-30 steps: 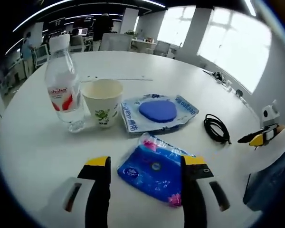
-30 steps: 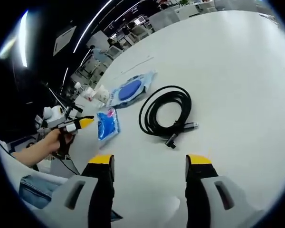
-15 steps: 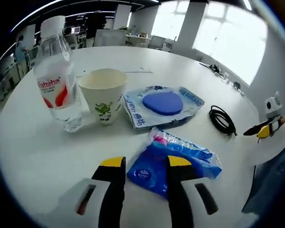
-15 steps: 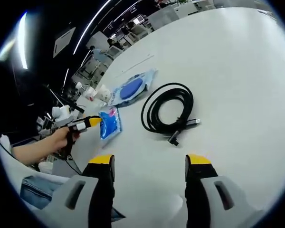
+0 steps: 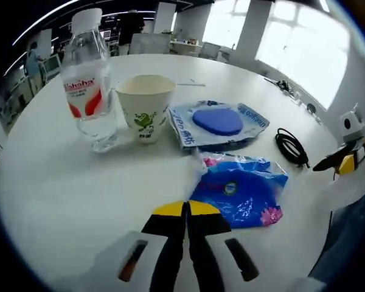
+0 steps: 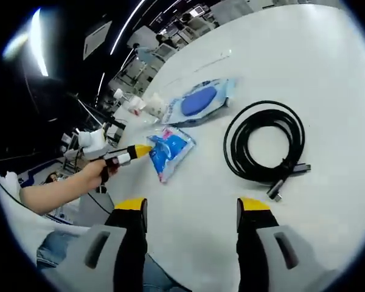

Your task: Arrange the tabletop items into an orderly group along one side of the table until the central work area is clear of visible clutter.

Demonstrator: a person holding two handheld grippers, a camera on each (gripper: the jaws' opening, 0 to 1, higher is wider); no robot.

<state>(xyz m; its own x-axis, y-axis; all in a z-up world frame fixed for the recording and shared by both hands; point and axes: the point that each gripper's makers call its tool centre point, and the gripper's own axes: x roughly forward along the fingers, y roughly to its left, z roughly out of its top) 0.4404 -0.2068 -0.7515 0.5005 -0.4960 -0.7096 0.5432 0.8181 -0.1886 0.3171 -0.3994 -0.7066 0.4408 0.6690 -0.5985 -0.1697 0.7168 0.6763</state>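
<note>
Left gripper [image 5: 187,210]: jaws pressed together, yellow tips touching at 6 o'clock in the left gripper view, nipping the near edge of the glossy blue plastic tissue pack [image 5: 243,191]. The pack looks lifted at that corner; cannot tell how much still rests on the white round table [image 5: 61,182]. Its long axis runs from the jaw tips out toward 3 o'clock, pink-printed end nearest the 12 o'clock side.

Beyond the pack, a row from 10 to 2 o'clock: clear plastic water bottle with red-and-white label [image 5: 90,85], upright; cream paper cup with green print [image 5: 146,107] just beside it, upright; flat blue-and-white plastic pouch holding a blue oval [image 5: 218,123] lying next to the cup. Coiled black cable [image 5: 291,147] at 3 o'clock, apart from the pouch.

Right gripper [image 6: 191,207]: jaws spread wide, nothing between them, over bare table. In the right gripper view the cable lies at 2 o'clock, connector end toward the camera, with the pack, the pouch and the person's hand [image 6: 94,172] on the left gripper further out toward 10 o'clock.
</note>
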